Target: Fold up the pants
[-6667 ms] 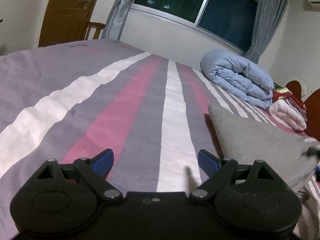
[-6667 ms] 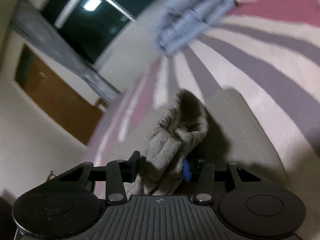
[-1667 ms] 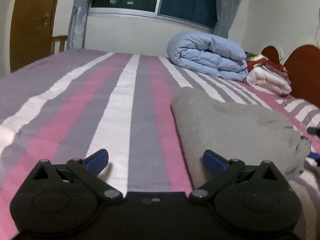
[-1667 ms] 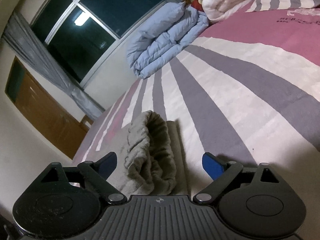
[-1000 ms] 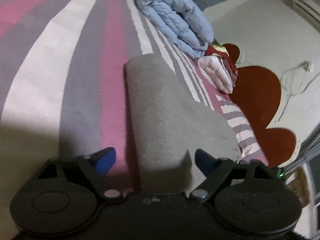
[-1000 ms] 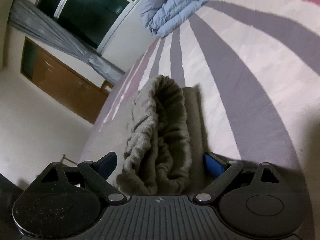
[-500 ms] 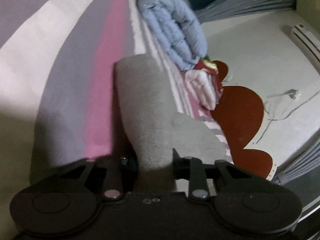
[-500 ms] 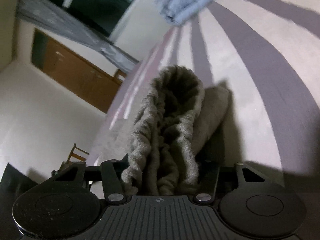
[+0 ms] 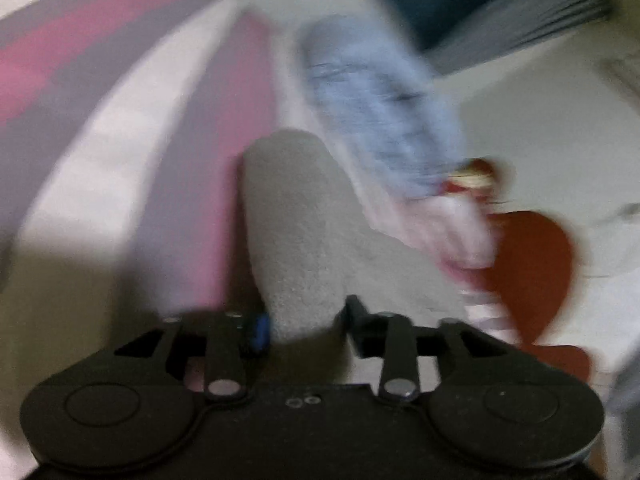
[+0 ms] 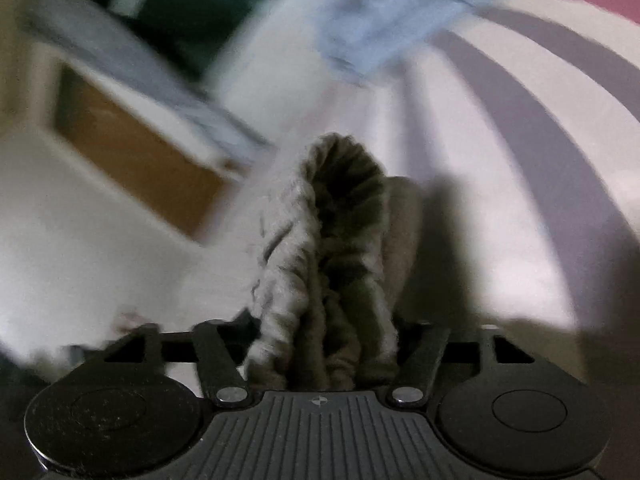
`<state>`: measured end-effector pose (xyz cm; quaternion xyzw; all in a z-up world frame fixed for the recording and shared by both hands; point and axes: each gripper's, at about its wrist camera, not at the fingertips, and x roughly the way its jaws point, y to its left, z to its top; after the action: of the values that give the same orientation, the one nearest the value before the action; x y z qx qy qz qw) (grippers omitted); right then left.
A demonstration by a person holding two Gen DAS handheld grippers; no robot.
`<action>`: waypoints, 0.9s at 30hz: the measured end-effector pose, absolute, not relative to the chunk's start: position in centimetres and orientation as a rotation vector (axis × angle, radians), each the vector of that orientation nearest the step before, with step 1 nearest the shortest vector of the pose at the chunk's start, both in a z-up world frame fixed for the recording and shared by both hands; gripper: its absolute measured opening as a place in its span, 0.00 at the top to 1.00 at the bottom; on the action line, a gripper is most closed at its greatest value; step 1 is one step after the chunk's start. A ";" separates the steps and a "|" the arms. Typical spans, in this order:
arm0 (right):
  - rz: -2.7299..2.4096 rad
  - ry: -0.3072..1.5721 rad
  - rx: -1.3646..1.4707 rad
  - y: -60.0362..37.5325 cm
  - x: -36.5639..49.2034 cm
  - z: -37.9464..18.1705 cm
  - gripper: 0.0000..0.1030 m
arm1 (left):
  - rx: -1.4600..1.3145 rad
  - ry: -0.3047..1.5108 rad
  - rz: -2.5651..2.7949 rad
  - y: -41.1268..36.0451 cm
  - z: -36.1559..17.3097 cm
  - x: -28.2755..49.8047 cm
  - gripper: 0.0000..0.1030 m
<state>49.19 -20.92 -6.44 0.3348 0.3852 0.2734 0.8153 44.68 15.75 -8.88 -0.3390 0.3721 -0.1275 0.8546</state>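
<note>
Left wrist view: grey pants run straight ahead along the striped bed, one end between the left gripper jaws, the bunched waistband in the right gripper. Both grips are easing open.

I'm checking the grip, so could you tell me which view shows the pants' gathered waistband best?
The right wrist view: the bunched waistband stands between that gripper's fingers. The left wrist view shows only a smooth folded end, no waistband.
</note>
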 end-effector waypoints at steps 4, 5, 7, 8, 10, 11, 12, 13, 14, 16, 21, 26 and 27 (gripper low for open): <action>0.591 0.826 0.763 -22.0 49.1 -8.3 0.29 | -0.644 0.734 -0.275 14.9 -9.8 43.3 0.49; 0.594 0.825 0.767 -22.2 48.9 -8.1 0.28 | -0.650 0.726 -0.277 15.1 -9.8 42.9 0.47; 0.602 0.807 0.770 -22.8 48.3 -7.6 0.15 | -0.635 0.711 -0.256 15.4 -9.4 41.4 0.38; 0.604 0.790 0.777 -23.2 48.1 -7.3 0.11 | -0.620 0.695 -0.250 15.5 -9.0 40.6 0.29; 0.608 0.744 0.809 -24.2 46.6 -6.7 0.06 | -0.576 0.650 -0.219 16.2 -7.9 38.7 0.24; 0.616 0.725 0.815 -24.9 45.3 -6.4 0.06 | -0.567 0.635 -0.215 16.3 -7.5 37.9 0.24; 0.615 0.708 0.818 -25.3 44.6 -6.1 0.06 | -0.558 0.619 -0.208 16.6 -7.0 36.9 0.24; 0.609 0.688 0.826 -25.7 43.7 -5.9 0.06 | -0.555 0.608 -0.200 16.7 -6.6 36.5 0.24; 0.606 0.673 0.832 -25.8 43.0 -5.4 0.06 | -0.552 0.588 -0.194 16.7 -6.2 35.3 0.23; 0.592 0.644 0.818 -26.3 40.7 -4.9 0.04 | -0.530 0.564 -0.175 16.4 -5.7 33.1 0.22; 0.564 0.597 0.741 -25.8 35.9 -3.8 0.00 | -0.429 0.538 -0.106 15.0 -5.4 27.4 0.18; 0.555 0.543 0.679 -26.0 29.5 -3.3 0.00 | -0.403 0.511 -0.064 14.0 -5.6 21.3 0.18; 0.546 0.536 0.661 -25.8 28.6 -3.1 0.00 | -0.408 0.500 -0.057 13.9 -5.6 20.0 0.15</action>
<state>28.56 -25.82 -3.08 0.3166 0.2566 0.2616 0.8749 20.02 13.86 -5.57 -0.2005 0.2455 -0.0279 0.9480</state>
